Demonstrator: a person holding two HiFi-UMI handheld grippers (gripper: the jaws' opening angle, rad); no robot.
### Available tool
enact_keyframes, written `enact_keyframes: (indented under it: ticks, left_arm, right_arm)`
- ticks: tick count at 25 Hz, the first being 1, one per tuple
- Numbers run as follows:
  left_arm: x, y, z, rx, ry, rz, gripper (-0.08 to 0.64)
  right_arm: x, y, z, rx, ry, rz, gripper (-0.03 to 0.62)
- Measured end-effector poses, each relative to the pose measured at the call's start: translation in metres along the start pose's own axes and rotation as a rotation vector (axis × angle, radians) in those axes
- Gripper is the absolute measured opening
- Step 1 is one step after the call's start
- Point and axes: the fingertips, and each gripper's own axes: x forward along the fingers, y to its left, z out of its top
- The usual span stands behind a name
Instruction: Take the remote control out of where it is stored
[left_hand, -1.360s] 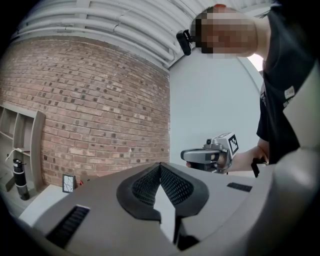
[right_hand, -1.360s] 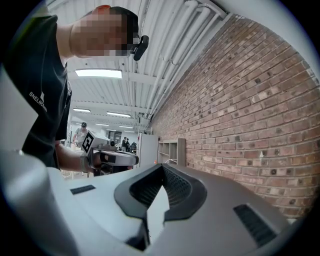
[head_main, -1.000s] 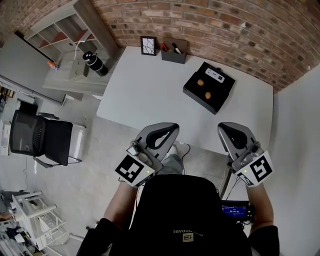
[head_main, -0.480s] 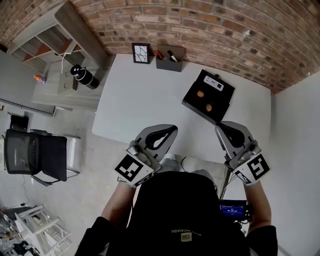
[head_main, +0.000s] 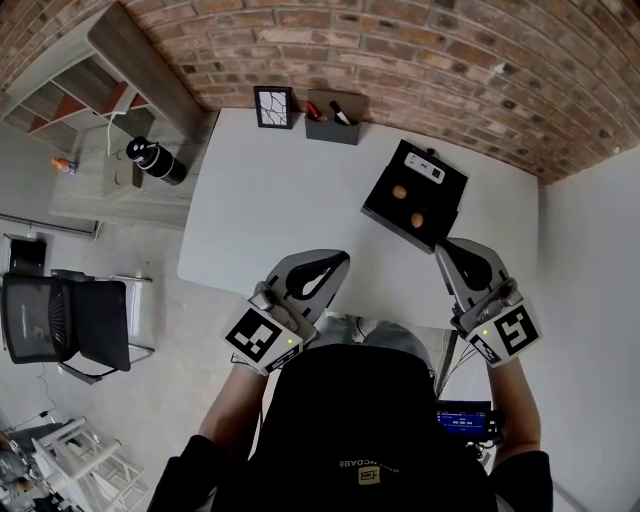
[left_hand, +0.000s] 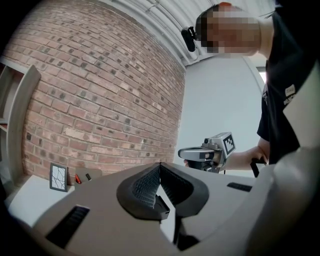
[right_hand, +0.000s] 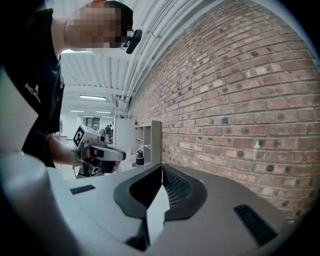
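Left claw (left_hand: 160, 165): pressed together with nothing between the pads, held at the near edge of the surface (head_main: 280, 200).
Right claw (right_hand: 161, 167): also pressed together and empty.
Change: over the last second I have brought both claws in toward the surface. In the head view the right tip now meets the near corner of the black box (head_main: 378, 213), where earlier it was well short of it.
Meaning: this is still only the approach. The remote is untouched, and I judge the right claw must spread before any grasp.
Remote control (head_main: 423, 166): white, lying at the far end of the black box.
In the way: 2 small orange pieces (head_main: 399, 191) lie in the box between my right claw and the remote.
Around: a picture frame (head_main: 272, 107) and a pen holder (head_main: 333, 110) at the wall edge, well apart from the box, and a bottle (head_main: 155, 160) on the side desk.
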Motion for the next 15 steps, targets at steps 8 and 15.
enact_keyframes:
  ticks: [8, 15]
  left_arm:
    - [0.005, -0.003, -0.004, -0.046, 0.01, 0.015, 0.008]
    - [0.014, 0.002, -0.004, -0.086, -0.011, 0.068, 0.008]
  right_arm:
    - [0.005, -0.022, -0.008, 0.004, 0.046, -0.003, 0.006]
    - [0.016, -0.051, -0.013, -0.013, 0.075, 0.025, 0.006]
